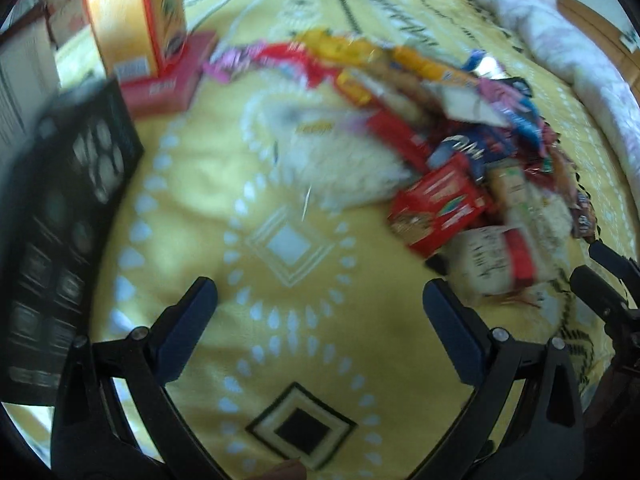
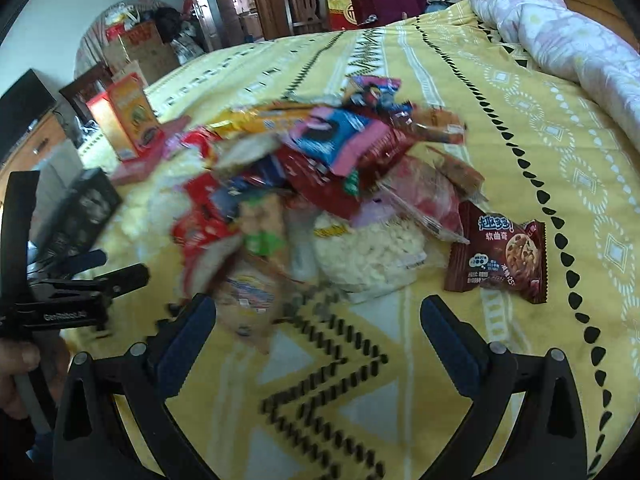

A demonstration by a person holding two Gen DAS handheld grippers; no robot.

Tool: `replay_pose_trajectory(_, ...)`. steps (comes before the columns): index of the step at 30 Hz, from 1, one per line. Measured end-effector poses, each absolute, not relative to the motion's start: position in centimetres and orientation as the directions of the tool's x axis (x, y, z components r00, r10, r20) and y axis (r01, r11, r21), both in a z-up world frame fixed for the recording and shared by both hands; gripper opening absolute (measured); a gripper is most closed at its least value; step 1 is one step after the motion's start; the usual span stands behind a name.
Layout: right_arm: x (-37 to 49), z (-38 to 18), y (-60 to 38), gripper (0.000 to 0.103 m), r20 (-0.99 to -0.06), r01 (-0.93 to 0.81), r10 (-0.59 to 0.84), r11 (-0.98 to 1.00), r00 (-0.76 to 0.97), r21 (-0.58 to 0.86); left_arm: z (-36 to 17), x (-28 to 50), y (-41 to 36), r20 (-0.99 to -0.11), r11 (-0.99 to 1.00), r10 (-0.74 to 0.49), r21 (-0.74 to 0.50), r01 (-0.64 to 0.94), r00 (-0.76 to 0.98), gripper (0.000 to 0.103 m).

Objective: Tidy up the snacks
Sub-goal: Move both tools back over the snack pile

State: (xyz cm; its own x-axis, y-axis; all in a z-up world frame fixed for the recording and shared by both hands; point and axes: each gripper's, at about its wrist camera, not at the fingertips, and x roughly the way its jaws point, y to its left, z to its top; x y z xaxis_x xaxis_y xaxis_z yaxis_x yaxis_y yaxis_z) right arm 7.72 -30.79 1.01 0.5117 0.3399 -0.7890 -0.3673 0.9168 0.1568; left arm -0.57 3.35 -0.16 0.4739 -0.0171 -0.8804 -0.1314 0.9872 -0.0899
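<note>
A heap of mixed snack packets [image 1: 440, 128] [image 2: 304, 184] lies on a yellow patterned bedspread [image 1: 224, 264] [image 2: 500, 128]. A red biscuit pack [image 1: 438, 210] sits at the heap's near edge in the left wrist view. A brown cookie packet [image 2: 498, 254] lies apart at the right in the right wrist view, beside a clear bag of white pieces [image 2: 368, 252]. My left gripper [image 1: 320, 304] is open over bare bedspread, left of the heap. My right gripper [image 2: 318, 320] is open just short of the heap, nothing between its fingers.
An orange carton [image 1: 136, 16] [image 2: 128, 116] stands upright on a flat red box [image 1: 168, 80] at the far left. A black printed box [image 1: 68, 208] [image 2: 80, 212] lies at the left. A rolled quilt [image 1: 560, 36] [image 2: 560, 28] lines the right side. A hand [image 2: 20, 368] holds the left gripper.
</note>
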Motion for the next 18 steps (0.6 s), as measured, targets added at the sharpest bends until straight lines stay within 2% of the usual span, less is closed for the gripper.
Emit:
replay_pose_trajectory(5, 8.2, -1.4, -30.6, 0.103, -0.802, -0.361, 0.307, 0.924, 0.513, 0.124, -1.2, -1.0, 1.7, -0.856, 0.994, 0.062, 0.009, -0.106, 0.514, 0.103)
replay_pose_trajectory(8, 8.3, -2.8, -31.2, 0.103, -0.8, -0.342, 0.336, 0.923, 0.497, 0.176, -1.5, -1.3, 0.9, -0.835, 0.992, 0.117, 0.072, -0.104, 0.538, 0.103)
replay_pose_trajectory(18, 8.2, -3.7, -32.4, 0.103, -0.748, -0.357, 0.411, 0.901, 0.521, 0.246, -1.7, -2.1, 1.2, -0.813, 0.993, 0.107, 0.059, -0.102, 0.572, 0.103)
